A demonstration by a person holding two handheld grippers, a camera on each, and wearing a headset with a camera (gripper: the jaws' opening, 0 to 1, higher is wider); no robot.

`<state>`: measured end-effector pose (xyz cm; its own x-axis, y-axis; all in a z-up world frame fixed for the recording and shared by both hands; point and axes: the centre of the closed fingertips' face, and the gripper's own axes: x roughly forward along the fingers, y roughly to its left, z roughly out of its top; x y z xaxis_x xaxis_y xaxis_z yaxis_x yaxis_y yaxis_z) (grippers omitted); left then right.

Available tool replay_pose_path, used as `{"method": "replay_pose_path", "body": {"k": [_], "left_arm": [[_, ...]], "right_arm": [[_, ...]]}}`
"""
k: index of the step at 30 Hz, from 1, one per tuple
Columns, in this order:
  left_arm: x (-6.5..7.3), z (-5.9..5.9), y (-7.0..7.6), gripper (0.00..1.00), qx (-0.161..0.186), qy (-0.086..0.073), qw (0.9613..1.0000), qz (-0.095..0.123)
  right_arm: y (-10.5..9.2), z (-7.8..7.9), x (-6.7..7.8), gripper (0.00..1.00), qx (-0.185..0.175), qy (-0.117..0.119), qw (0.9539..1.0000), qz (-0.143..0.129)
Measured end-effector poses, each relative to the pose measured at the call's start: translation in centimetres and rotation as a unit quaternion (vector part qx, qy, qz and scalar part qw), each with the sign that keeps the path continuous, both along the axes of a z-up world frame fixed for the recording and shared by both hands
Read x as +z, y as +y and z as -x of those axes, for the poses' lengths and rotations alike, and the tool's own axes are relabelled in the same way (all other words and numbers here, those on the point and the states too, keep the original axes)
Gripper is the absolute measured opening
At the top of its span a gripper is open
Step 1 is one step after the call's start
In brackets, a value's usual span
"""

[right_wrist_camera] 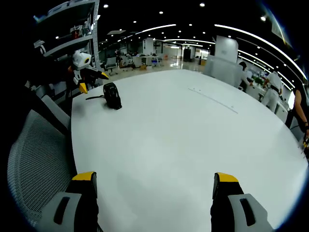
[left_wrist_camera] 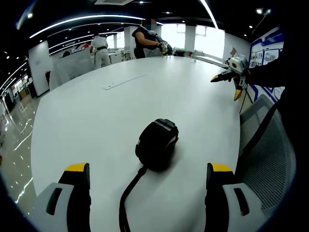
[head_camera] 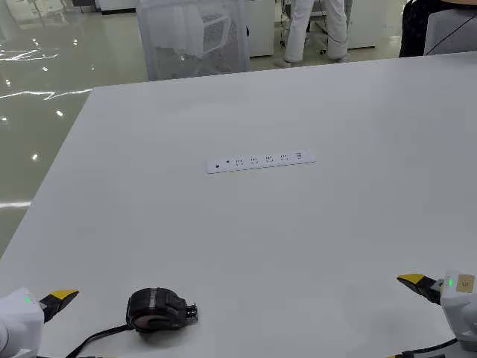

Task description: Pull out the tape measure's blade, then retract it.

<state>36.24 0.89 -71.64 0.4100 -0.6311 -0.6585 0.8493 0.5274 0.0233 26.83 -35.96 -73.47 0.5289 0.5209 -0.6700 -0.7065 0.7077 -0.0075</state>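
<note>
A black tape measure (head_camera: pixel 156 309) lies on the white table (head_camera: pixel 261 239) near the front edge, and its black strap trails toward the lower left. Its blade is not drawn out. My left gripper (head_camera: pixel 63 297) hovers just left of it with yellow tips. In the left gripper view the tape measure (left_wrist_camera: pixel 157 144) sits straight ahead between the wide-open jaws of the left gripper (left_wrist_camera: pixel 148 169), untouched. My right gripper (head_camera: pixel 414 281) is far off at the front right. It is open (right_wrist_camera: pixel 154 177) and holds nothing. From there the tape measure (right_wrist_camera: pixel 112 95) looks small and distant.
A white power strip (head_camera: pixel 259 160) is set into the table's middle. A white mesh partition (head_camera: pixel 194 37) and a standing person (head_camera: pixel 317 26) are beyond the far edge. A mesh chair (right_wrist_camera: pixel 34 159) stands at the near side. The table's left edge drops to shiny floor.
</note>
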Motion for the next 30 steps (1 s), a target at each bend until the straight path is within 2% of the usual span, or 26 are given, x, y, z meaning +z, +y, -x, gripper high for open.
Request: {"method": "replay_pose_path", "body": {"k": [4,7,13,17,19,23,26,30], "left_arm": [[0.1,-0.6,-1.0,0.99,-0.023,0.000,0.9997,-0.011],[0.0,-0.9,-1.5,0.98,-0.041,0.006,0.9989,-0.024],[-0.2,-1.1,-2.6,0.98,-0.085,0.004,0.9953,-0.047],[-0.7,-1.1,-2.9,0.97,-0.104,0.010,0.9925,-0.063],[-0.8,-1.1,-3.2,0.97,-0.110,0.019,0.9914,-0.069],[-0.9,-1.2,-4.0,0.96,-0.136,0.015,0.9869,-0.086],[-1.1,-1.3,-4.6,0.95,-0.162,0.013,0.9811,-0.105],[-1.2,-1.4,-5.6,0.95,-0.189,0.010,0.9746,-0.120]], "right_arm": [[1.0,-0.7,0.4,0.99,0.018,-0.004,0.9998,0.001],[1.6,-1.1,0.6,0.99,0.031,-0.004,0.9995,0.004],[2.7,-2.0,1.0,0.99,0.051,-0.006,0.9987,-0.001],[3.1,-2.3,1.1,0.99,0.065,-0.007,0.9979,-0.001],[3.4,-2.6,1.1,0.99,0.074,-0.006,0.9972,-0.001],[3.9,-3.0,1.2,0.99,0.086,-0.004,0.9963,-0.003],[4.6,-3.5,1.3,0.99,0.099,-0.008,0.9950,-0.002],[5.4,-4.1,1.5,0.99,0.114,-0.012,0.9934,0.001]]}}
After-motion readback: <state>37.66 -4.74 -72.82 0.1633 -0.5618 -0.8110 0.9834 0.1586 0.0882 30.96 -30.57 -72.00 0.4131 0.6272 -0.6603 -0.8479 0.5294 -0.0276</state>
